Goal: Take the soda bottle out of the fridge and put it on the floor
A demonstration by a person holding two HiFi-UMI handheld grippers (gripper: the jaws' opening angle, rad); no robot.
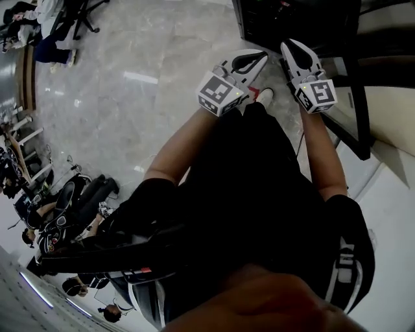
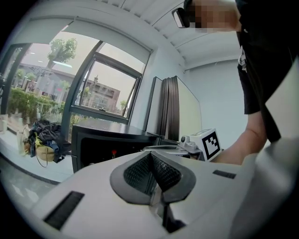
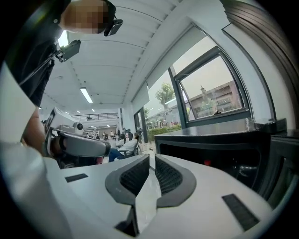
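Marble floor (image 1: 149, 97), fridge (image 1: 292, 23) beyond closed tongs (image 1: 258, 58) (image 1: 290, 47)

Head camera: on the person's head, facing steeply down over both arms to the floor (image 1: 162, 78). Fridge (image 1: 285, 19) sits at the top edge, just beyond the left tool (image 1: 260, 57) and right tool (image 1: 286, 47).

Left tool camera: low, facing roughly level along its jaws at the fridge; right tool shows right of the fridge.

Right tool camera: nearer the fridge, facing its front; left tool shows left of the fridge.

All three views share the fridge.
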